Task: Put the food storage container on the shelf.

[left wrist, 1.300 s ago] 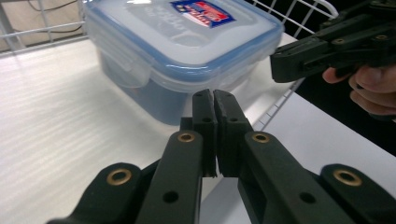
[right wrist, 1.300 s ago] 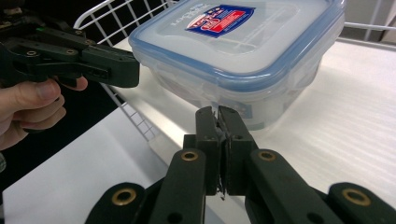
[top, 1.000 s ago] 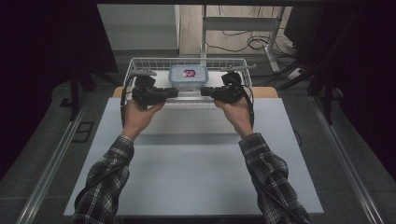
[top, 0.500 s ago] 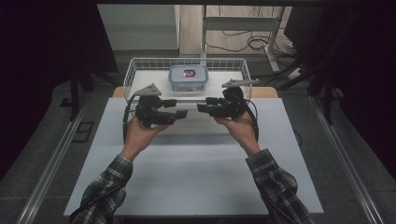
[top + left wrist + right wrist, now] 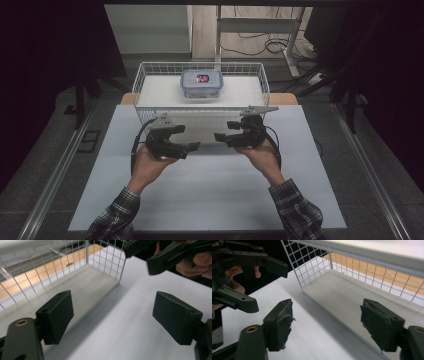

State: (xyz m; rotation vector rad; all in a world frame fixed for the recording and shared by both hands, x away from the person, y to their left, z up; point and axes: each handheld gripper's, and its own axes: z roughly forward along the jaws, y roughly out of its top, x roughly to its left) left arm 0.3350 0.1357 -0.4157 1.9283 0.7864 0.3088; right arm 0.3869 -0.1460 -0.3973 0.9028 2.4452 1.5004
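Sitting at the bench's (image 5: 210,195) far edge, the white wire basket (image 5: 145,80) runs its long axis left-right, open top up. A lidded clear container (image 5: 202,84) lies inside, mid-back. Just in front of the basket, left claw (image 5: 194,146) and right claw (image 5: 220,137) face each other, jaws just opened wide, nothing between them.

The label on the lidded box (image 5: 201,83), well beyond both tools inside the wire basket (image 5: 142,80), is too small to read. Past the left tool (image 5: 112,320), the basket's wires blur and run off the top edge.
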